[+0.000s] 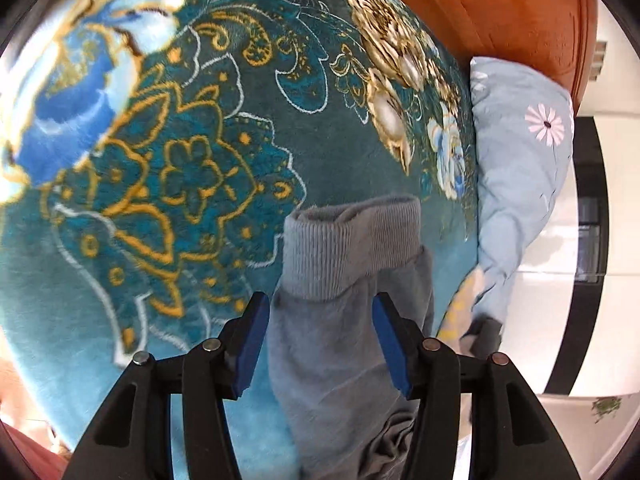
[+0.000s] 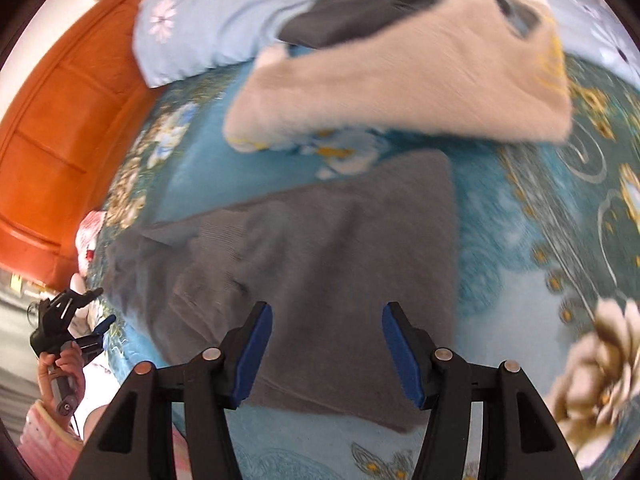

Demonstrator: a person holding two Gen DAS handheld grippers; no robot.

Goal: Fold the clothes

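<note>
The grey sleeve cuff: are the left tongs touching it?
Apart. The left wrist view shows the left tongs open, their blue pads clear of the grey sleeve cuff beyond them.

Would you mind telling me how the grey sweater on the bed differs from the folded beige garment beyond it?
The grey knit sweater is dark grey, while the folded beige fuzzy garment is pale and carries yellow markings near one edge. The grey sweater lies spread and rumpled just ahead of the right tool; the beige garment sits farther away as a neat folded block, with a dark garment beyond it. Both rest on the teal floral blanket.
</note>
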